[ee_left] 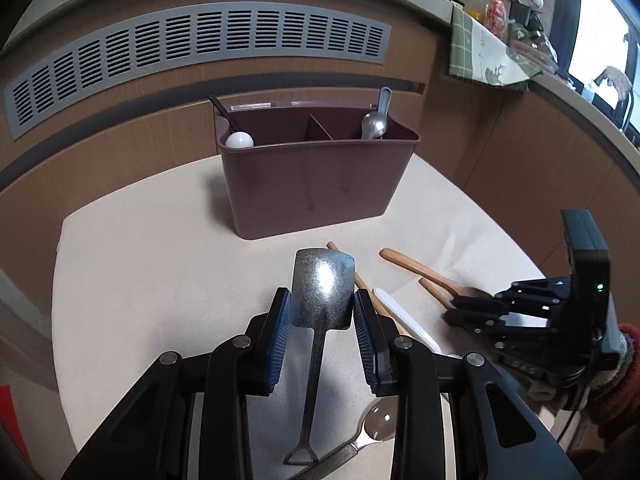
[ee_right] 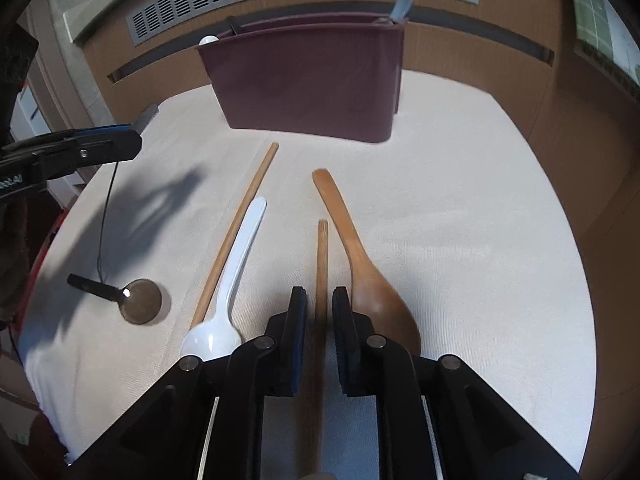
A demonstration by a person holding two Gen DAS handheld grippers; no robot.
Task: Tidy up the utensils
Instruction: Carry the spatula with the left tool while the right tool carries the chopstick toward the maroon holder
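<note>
While the left claw (ee_left: 322, 312) grips the metal scoop (ee_left: 323, 288) by its bowl, lifting it toward the maroon caddy (ee_left: 316, 184) ahead, the narrowed right claw (ee_right: 320, 320) should straddle the wooden stick (ee_right: 321, 264) squarely before pinching.

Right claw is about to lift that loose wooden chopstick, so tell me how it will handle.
The chopstick looks stiff and light: thin straight wood. It is slender and probably round, so it may roll on the cloth or pivot between the right claw pads, which sit near one end.
</note>
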